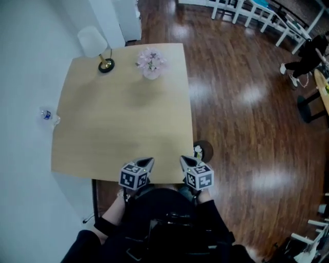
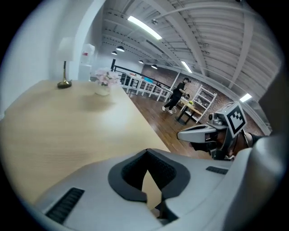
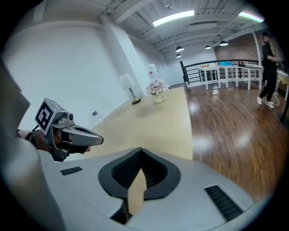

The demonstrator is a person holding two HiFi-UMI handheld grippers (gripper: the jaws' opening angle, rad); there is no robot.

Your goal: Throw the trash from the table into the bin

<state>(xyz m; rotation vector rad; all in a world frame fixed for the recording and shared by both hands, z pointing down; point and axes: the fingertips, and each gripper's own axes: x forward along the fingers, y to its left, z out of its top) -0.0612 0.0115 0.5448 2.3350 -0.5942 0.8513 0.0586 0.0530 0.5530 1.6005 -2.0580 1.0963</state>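
Note:
The light wooden table (image 1: 123,118) carries no loose trash that I can see. A small dark round bin (image 1: 205,151) stands on the floor by the table's near right corner, with a white and green scrap (image 1: 198,151) in it. Both grippers hang side by side over the table's near edge, close to my body. My left gripper (image 1: 149,161) (image 2: 146,154) is shut with nothing between its jaws. My right gripper (image 1: 183,160) (image 3: 141,152) is shut and empty too. Each one shows in the other's view: the right gripper (image 2: 198,134) and the left gripper (image 3: 92,139).
A table lamp (image 1: 97,49) and a vase of pink flowers (image 1: 150,62) stand at the table's far edge. A white wall with a socket (image 1: 47,115) runs along the left. Dark wood floor lies to the right, with white chairs (image 1: 257,13) and a person (image 1: 308,56) far off.

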